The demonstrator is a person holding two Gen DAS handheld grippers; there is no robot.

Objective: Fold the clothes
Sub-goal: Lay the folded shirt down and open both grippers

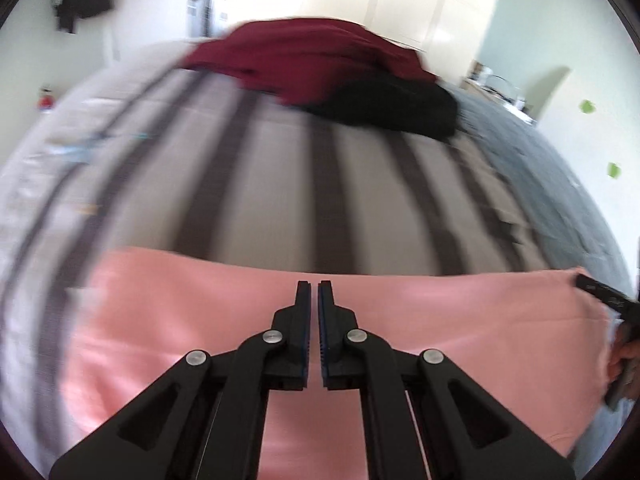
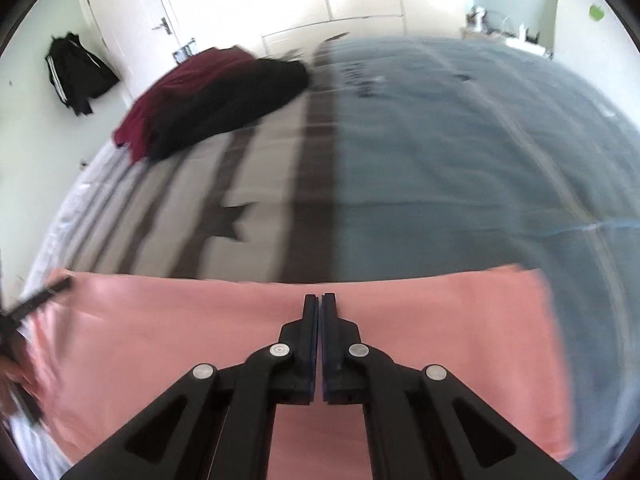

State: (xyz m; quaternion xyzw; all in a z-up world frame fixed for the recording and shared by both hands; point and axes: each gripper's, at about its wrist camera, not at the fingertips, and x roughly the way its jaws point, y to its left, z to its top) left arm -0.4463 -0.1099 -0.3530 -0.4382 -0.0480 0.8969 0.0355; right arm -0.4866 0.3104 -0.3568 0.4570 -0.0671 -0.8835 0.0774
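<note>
A pink garment (image 1: 180,320) lies flat on the bed at the near edge; it also shows in the right wrist view (image 2: 440,320). My left gripper (image 1: 314,286) hovers over it with jaws nearly together and nothing between them. My right gripper (image 2: 321,298) is also over the pink garment, jaws shut and empty. The right gripper's tip shows at the right edge of the left wrist view (image 1: 592,292); the left gripper's tip shows at the left edge of the right wrist view (image 2: 48,294). Both views are motion-blurred.
A maroon garment (image 1: 304,52) and a black garment (image 1: 400,108) lie piled at the far side of the striped bedspread (image 1: 280,200). A grey-blue cover (image 2: 460,160) lies to the right. A dark jacket (image 2: 76,72) hangs by the door.
</note>
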